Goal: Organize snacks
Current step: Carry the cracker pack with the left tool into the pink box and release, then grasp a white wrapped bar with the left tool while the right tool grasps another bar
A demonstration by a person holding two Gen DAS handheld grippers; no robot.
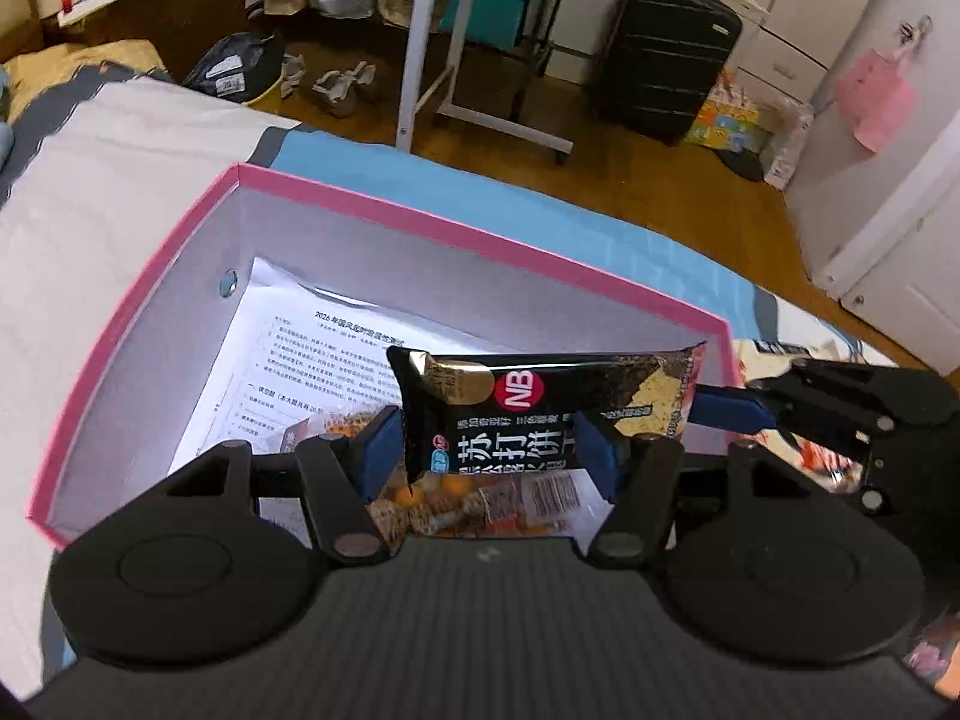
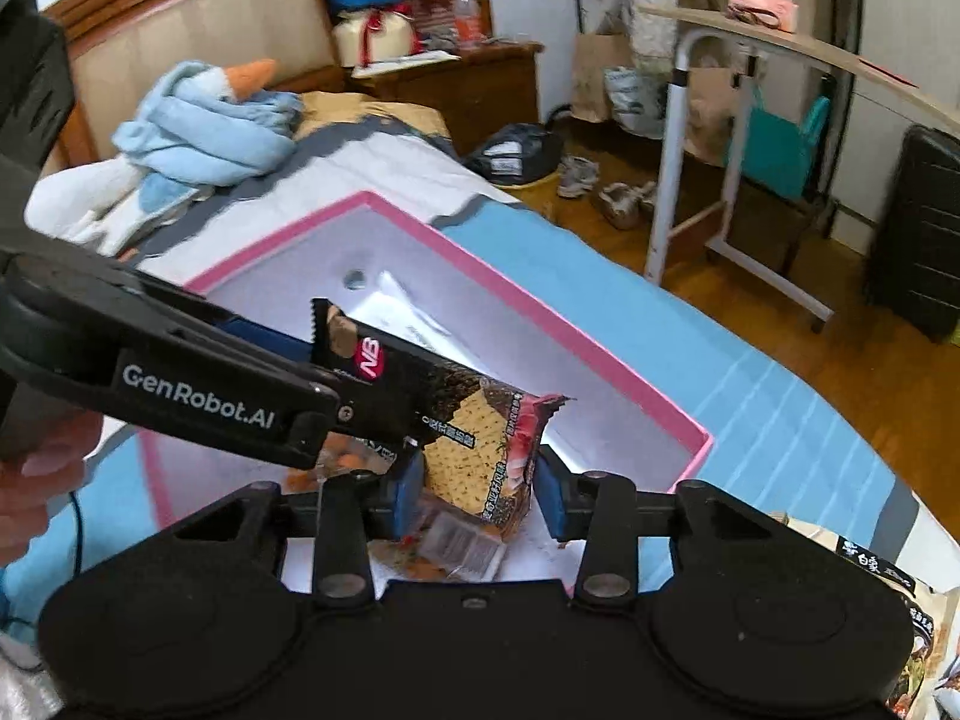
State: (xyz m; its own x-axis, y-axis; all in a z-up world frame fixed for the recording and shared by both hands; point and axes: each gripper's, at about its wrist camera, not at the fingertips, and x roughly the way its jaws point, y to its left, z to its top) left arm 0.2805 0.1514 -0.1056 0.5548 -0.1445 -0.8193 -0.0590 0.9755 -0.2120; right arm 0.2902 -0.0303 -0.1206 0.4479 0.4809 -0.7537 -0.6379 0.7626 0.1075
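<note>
Cracker pack (image 1: pixel 540 414) hangs over the pink box (image 1: pixel 480 240), near its right wall. Left gripper (image 1: pixel 489 456) clamps its middle; right gripper (image 2: pixel 477 495) straddles the other end, w/ pads not clearly pressing. Pack's long axis runs across the box, level, one end toward each gripper. One snack bag (image 1: pixel 480 504) and paper (image 1: pixel 312 354) already inside; more packs (image 2: pixel 900 618) wait outside on the bed (image 2: pixel 690 348).

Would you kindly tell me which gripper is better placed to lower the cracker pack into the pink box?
Left. The left gripper clamps the pack across its middle, above the box. The right gripper only brackets one end, and it is unclear whether its pads press.
</note>
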